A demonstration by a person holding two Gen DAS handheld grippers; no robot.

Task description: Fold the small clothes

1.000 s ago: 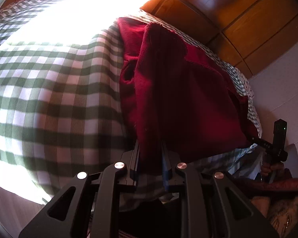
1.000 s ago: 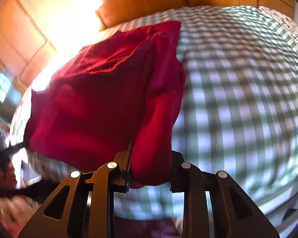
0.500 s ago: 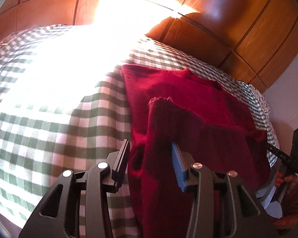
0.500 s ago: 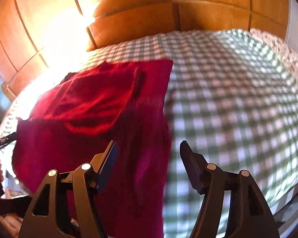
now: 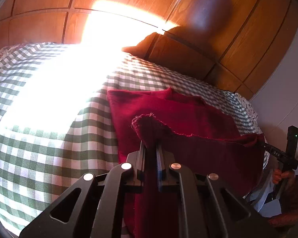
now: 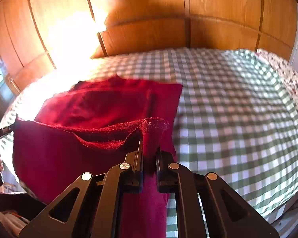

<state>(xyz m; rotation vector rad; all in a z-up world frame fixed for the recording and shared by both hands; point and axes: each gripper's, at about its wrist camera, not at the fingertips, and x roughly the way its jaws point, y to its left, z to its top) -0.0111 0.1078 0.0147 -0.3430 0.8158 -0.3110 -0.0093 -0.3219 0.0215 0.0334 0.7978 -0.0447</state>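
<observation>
On the left stands the left gripper (image 5: 151,148), its two black fingers (image 5: 141,154) clamped on a corner of the red garment (image 5: 188,119); the jaws have just been closing, and the frayed corner of cloth now pokes up from between them, pinched tight. Leftward of the garment lies the green-and-white checked bedcover (image 5: 49,138), part of it washed out by a glare of sunlight, and beyond the garment rises the wooden panelled headboard (image 5: 248,39). From that pinched corner the near edge of the garment runs taut to the right, lifted off the bedcover, while the far part of the garment lies flat on the checks. At the right end of that raised edge, in the left wrist view, the right gripper (image 5: 264,143) shows small and side-on, with the person's hand (image 5: 282,175) wrapped around its handle just below the garment's lower right corner. The right wrist view shows this gripper (image 6: 149,150) close up: its jaws have just been closing too and now press together on the garment's (image 6: 89,109) other near corner, the rumpled hem standing up between the fingers (image 6: 139,154). Rightward of the garment the checked bedcover (image 6: 238,119) stretches bare to a flowered cloth (image 6: 284,69) at its far right edge, below the headboard (image 6: 208,19).
</observation>
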